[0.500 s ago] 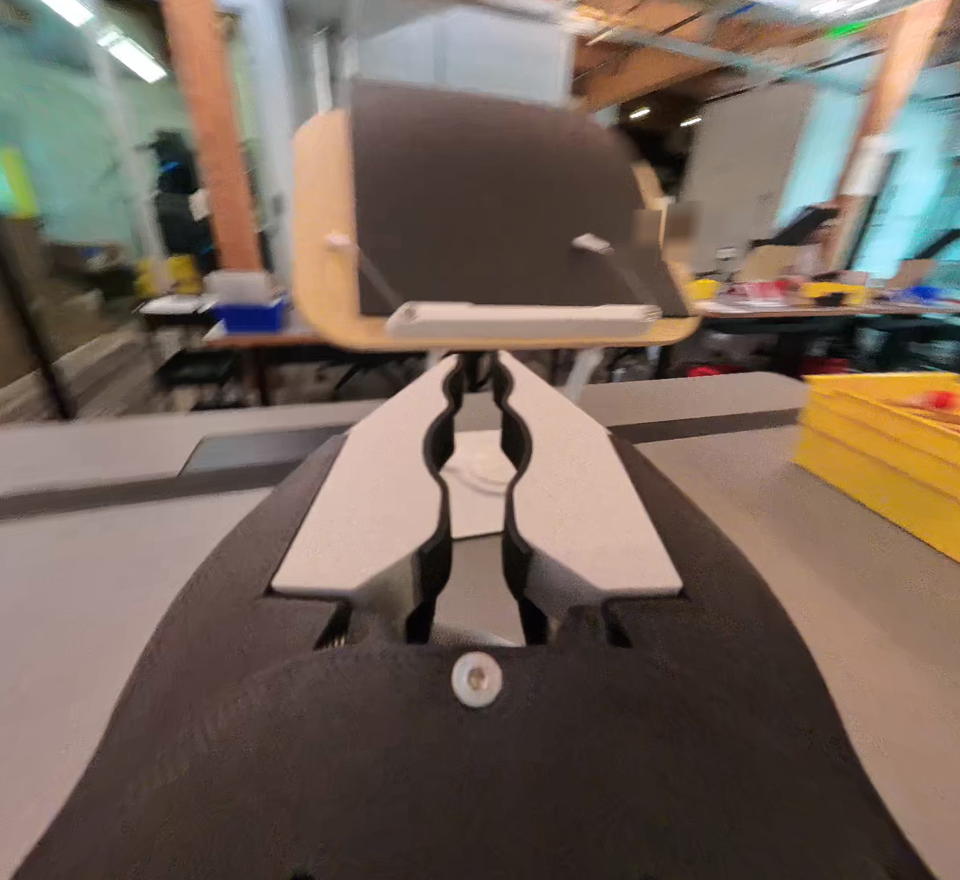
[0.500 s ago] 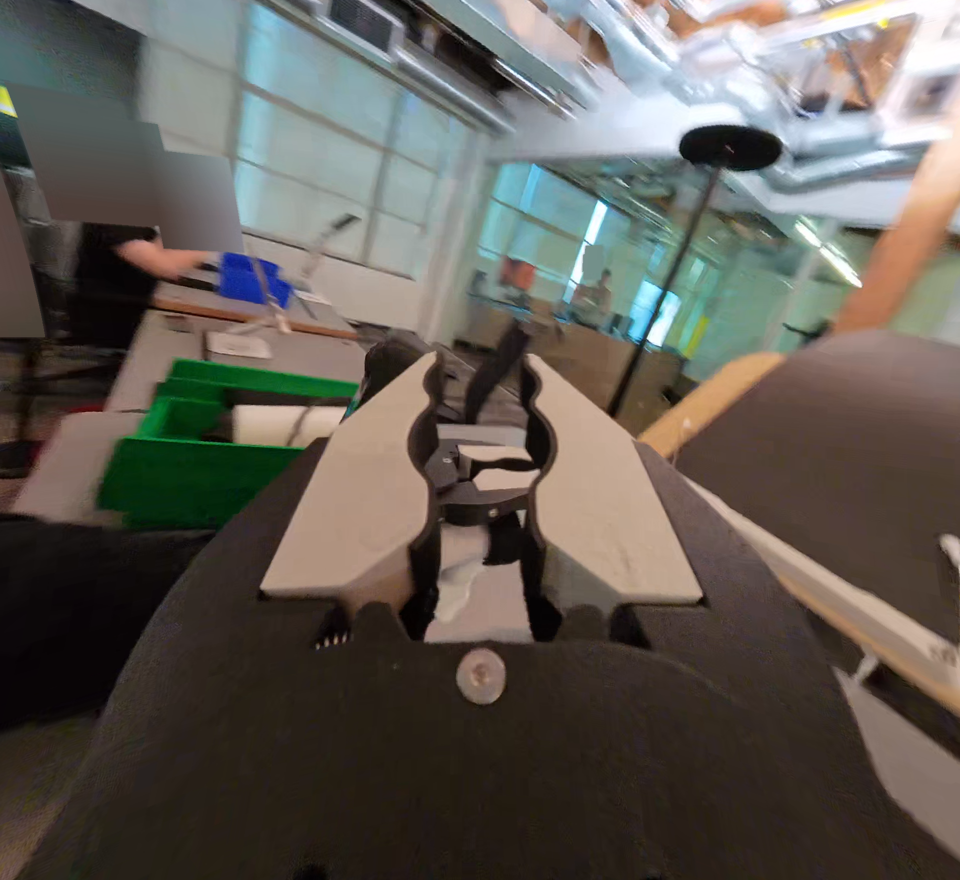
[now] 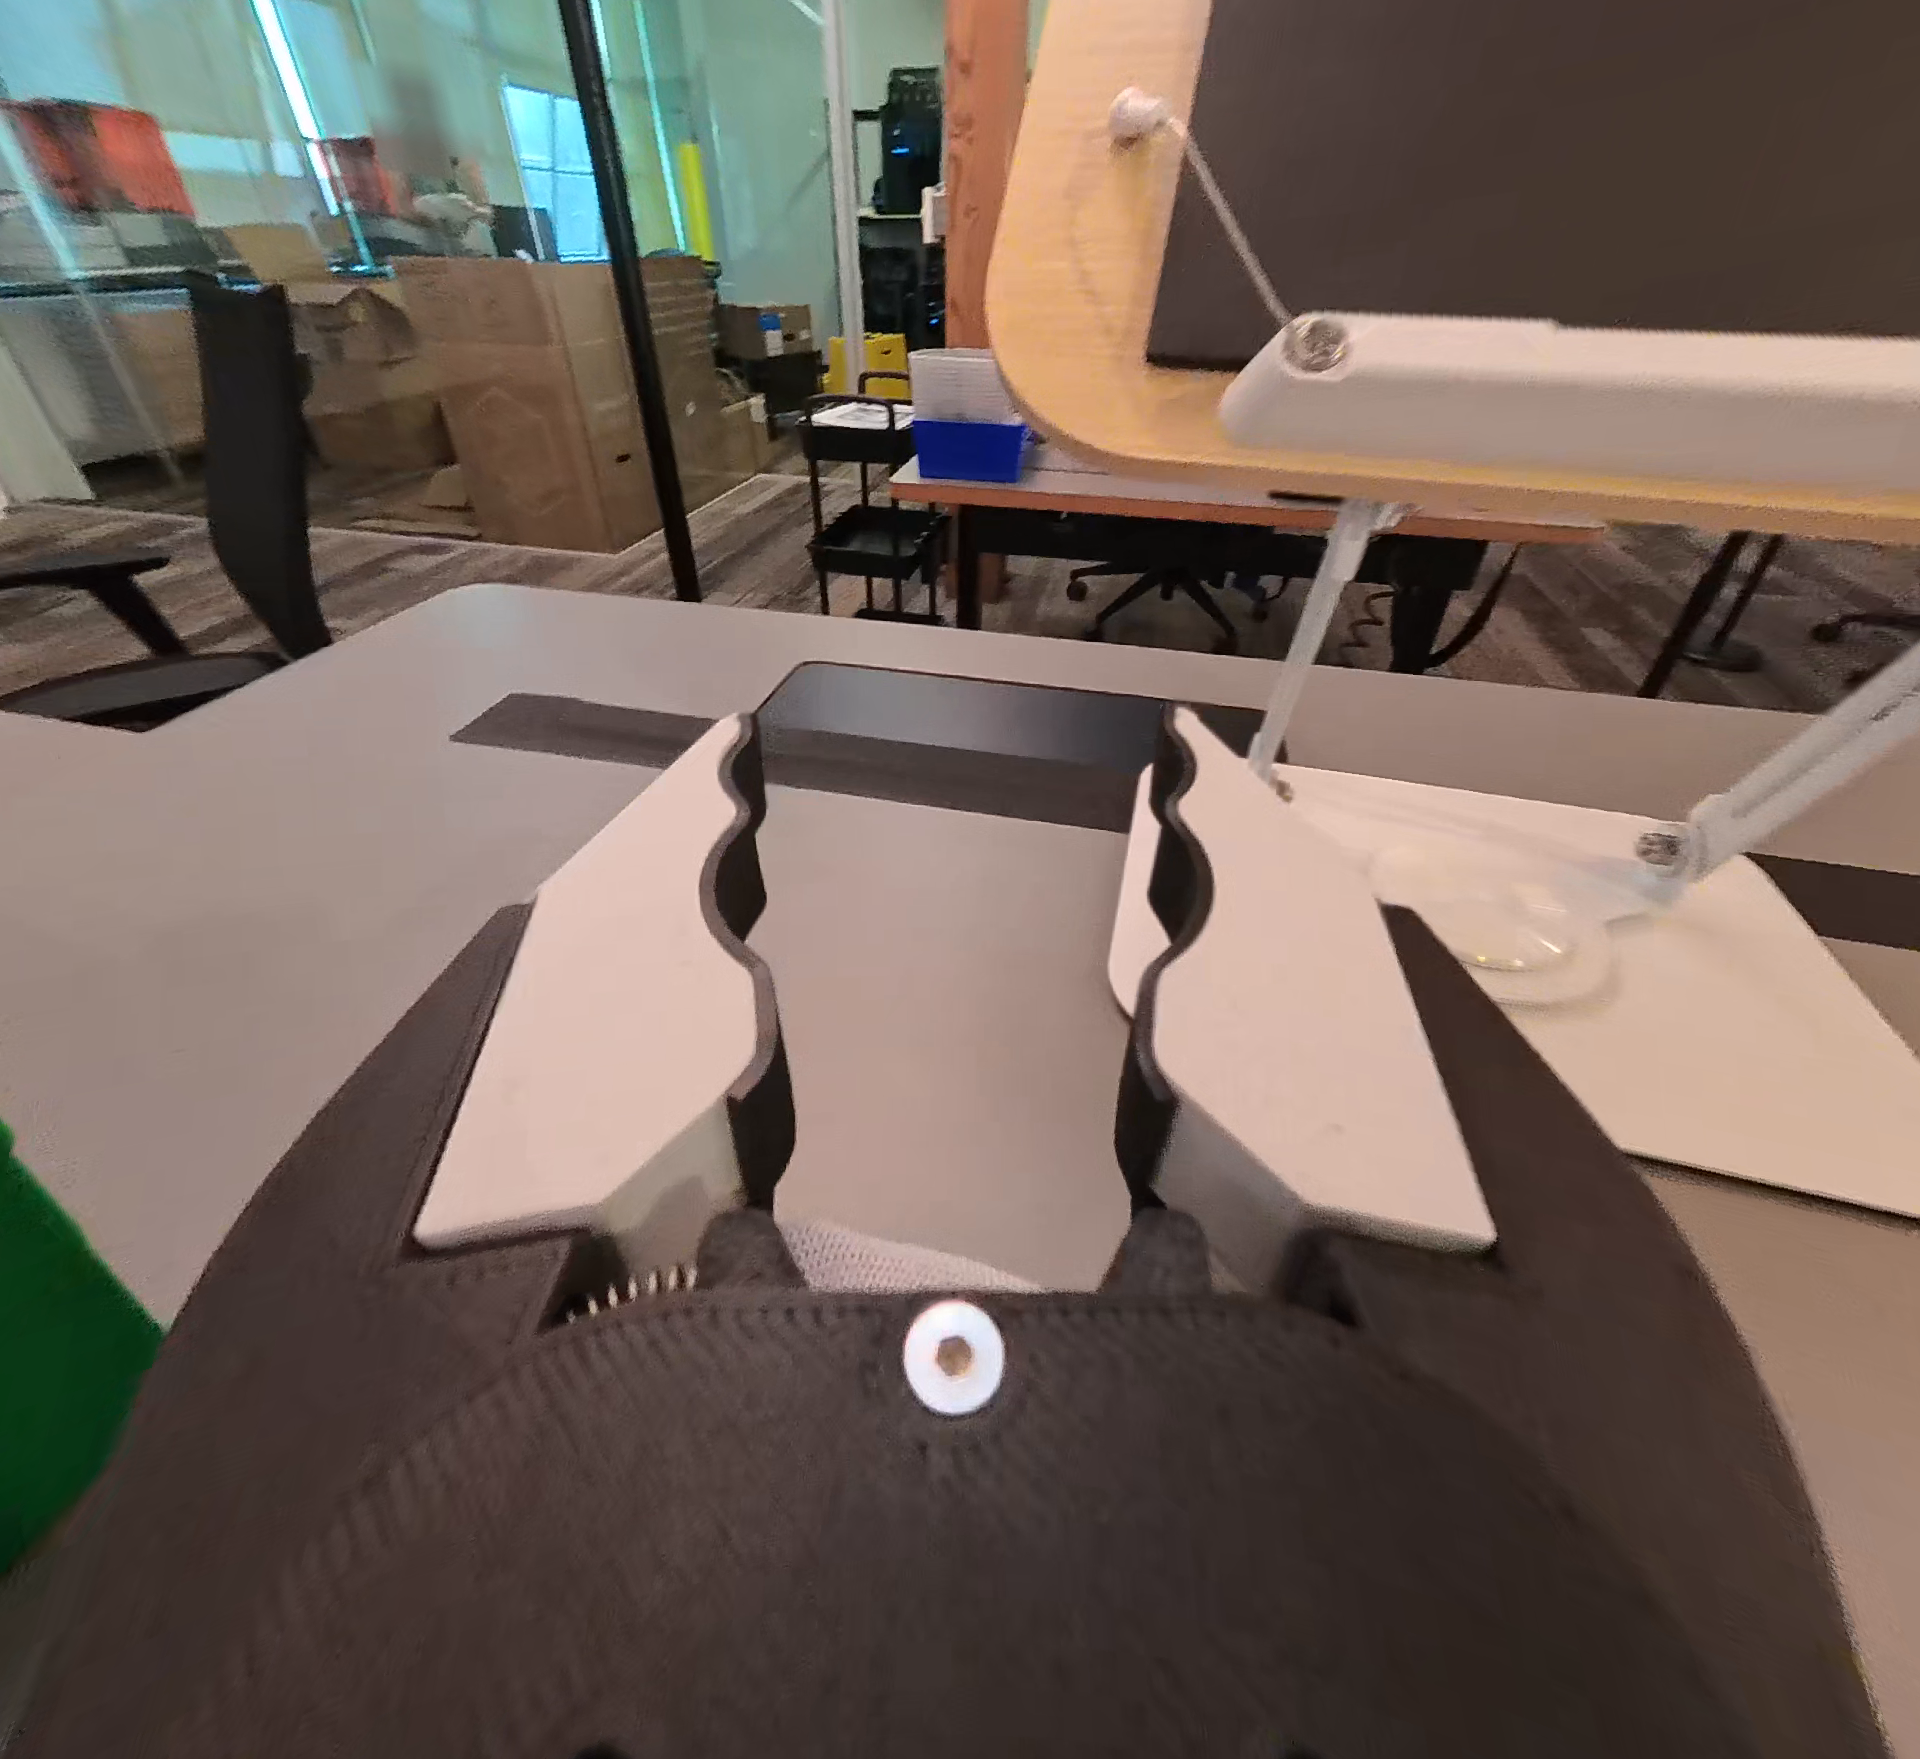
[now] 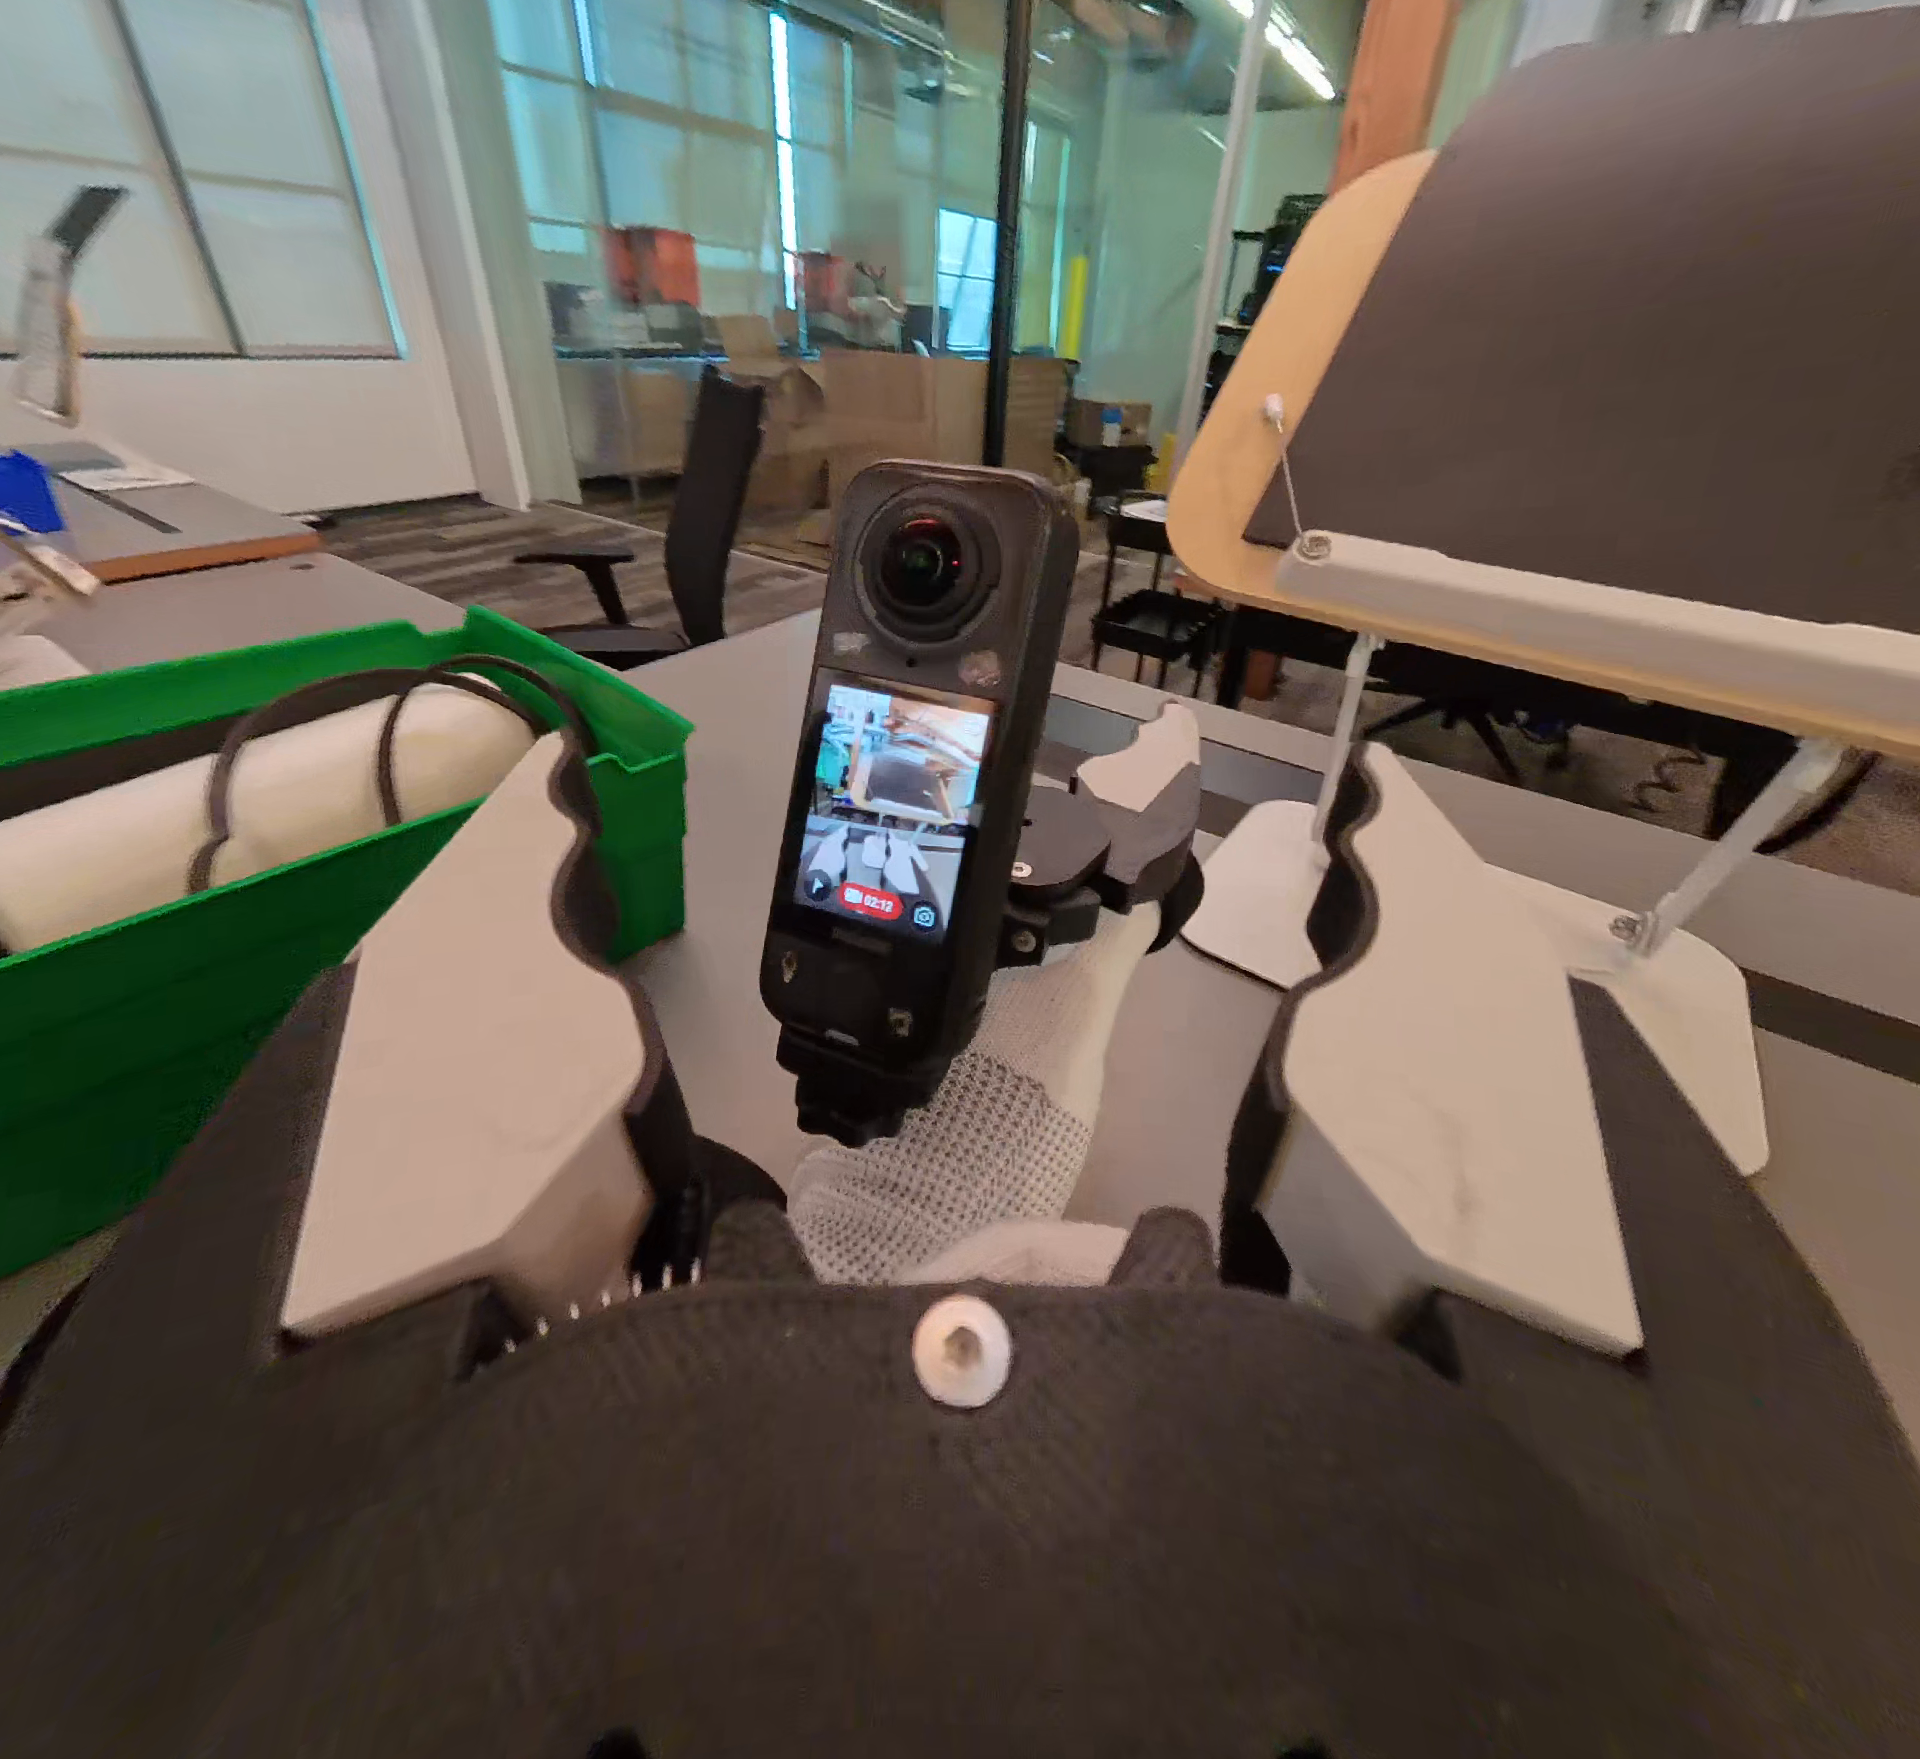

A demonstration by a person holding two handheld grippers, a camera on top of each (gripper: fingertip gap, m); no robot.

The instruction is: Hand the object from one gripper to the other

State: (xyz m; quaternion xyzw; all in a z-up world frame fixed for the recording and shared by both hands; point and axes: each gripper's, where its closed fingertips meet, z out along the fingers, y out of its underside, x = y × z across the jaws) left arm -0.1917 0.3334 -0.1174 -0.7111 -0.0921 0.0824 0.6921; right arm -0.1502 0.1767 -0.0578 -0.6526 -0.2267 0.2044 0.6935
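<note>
Bin (image 4: 582,722), green, sits far left on the desk (image 3: 260,826), w/ one white bundle (image 4: 312,774) lying in it. That bundle is prob. the object to hand over, though the pics don't confirm it. It looks soft and padded, likely light and squashy, so it should give under the fingers, not slip. Two dark cord loops arch over it. Best hold is prob. the bundle's middle, or the loops if the body is too fat for the jaws.

Right gripper (image 4: 961,764) is spread wide and empty, w/ the bin just beside its left finger. Ahead of it, centre of the right wrist view, is the left gripper's own camera (image 4: 914,774), upright, above a gloved hand (image 4: 987,1148). Left gripper (image 3: 958,733) is also wide apart, w/ nothing between its fingers, only bare desk.

Far right: one tan-edged dark board (image 4: 1610,338), tilted, on a thin white stand w/ a flat base plate (image 3: 1714,1034).

Count: 1 bin, 1 bundle, 2 loops, 2 grippers, 1 board.
</note>
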